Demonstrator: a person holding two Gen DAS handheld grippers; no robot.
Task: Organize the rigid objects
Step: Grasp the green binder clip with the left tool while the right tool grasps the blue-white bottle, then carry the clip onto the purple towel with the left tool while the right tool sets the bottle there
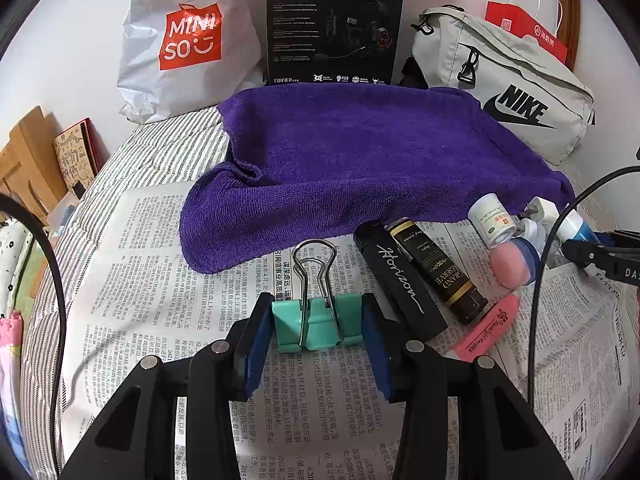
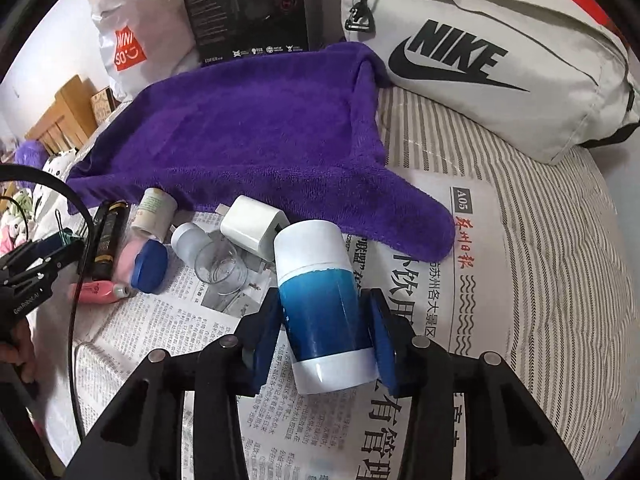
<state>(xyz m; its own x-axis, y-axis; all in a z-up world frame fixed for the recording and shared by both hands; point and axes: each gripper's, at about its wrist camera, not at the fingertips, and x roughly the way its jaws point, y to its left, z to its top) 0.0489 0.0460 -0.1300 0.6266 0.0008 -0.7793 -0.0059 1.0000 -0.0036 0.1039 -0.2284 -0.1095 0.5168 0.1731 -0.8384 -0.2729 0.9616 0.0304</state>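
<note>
My left gripper (image 1: 318,308) is shut on a mint-green binder clip (image 1: 316,324), whose wire handles stand up over the newspaper (image 1: 160,280). My right gripper (image 2: 324,300) is shut on a blue and white bottle (image 2: 320,272), tilted, with both pads against its sides. Right of the clip lie a black lighter (image 1: 400,276), a black and gold tube (image 1: 440,268) and a pink tube (image 1: 486,328). Left of the bottle sit a white charger (image 2: 254,226), a clear glass cup (image 2: 220,270), a small white jar (image 2: 154,212) and a pink, blue-capped item (image 2: 148,266).
A purple towel (image 1: 360,160) covers the ground behind the objects. Behind it stand a white Miniso bag (image 1: 180,40), a black headset box (image 1: 334,24) and a grey Nike bag (image 1: 508,92). Striped bedding (image 2: 540,240) surrounds the newspaper. Black cables (image 1: 536,264) hang nearby.
</note>
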